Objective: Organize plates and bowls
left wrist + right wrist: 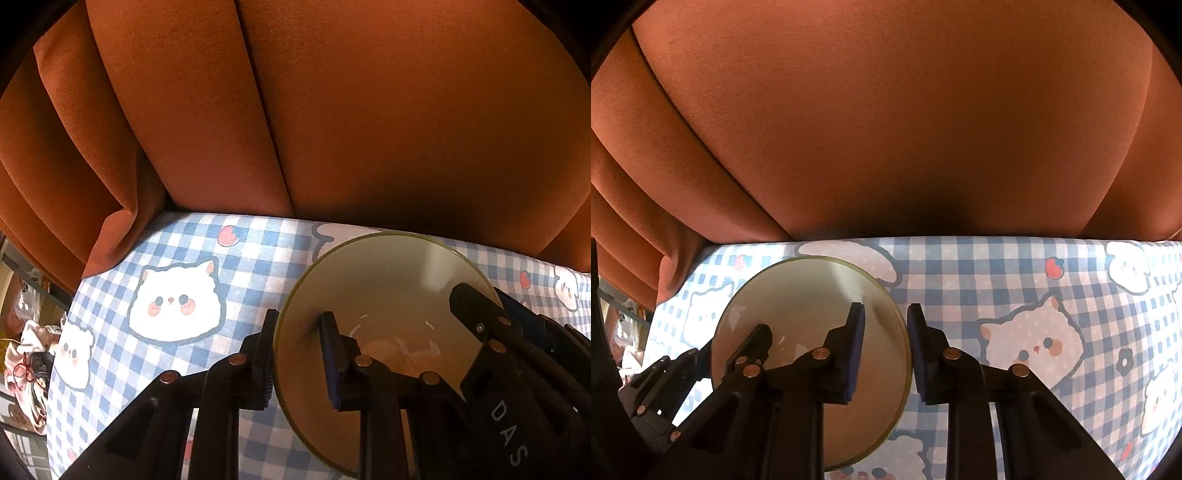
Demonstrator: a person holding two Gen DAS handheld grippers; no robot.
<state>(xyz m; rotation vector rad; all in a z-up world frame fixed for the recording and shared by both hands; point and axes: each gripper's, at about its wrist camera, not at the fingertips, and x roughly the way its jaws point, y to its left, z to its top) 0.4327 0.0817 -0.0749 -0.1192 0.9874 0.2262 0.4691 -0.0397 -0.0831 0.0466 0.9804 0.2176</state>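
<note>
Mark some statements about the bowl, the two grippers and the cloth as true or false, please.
1. The bowl is empty. True.
2. Only the left gripper is at the bowl. False: the right gripper also straddles its rim, on the opposite side.
3. The cloth is plain white. False: it is blue-checked with cartoon animals.
4. An orange curtain hangs behind the table. True.
5. The bowl lies upside down. False: its opening faces up.

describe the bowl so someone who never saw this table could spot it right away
Find the blue-and-white checked tablecloth with cartoon cats, in front of the orange curtain. Near its back edge sits the bowl, pale cream with a thin olive-green rim. It is the only dish in view, with the left gripper and the right gripper each straddling its rim.
</note>
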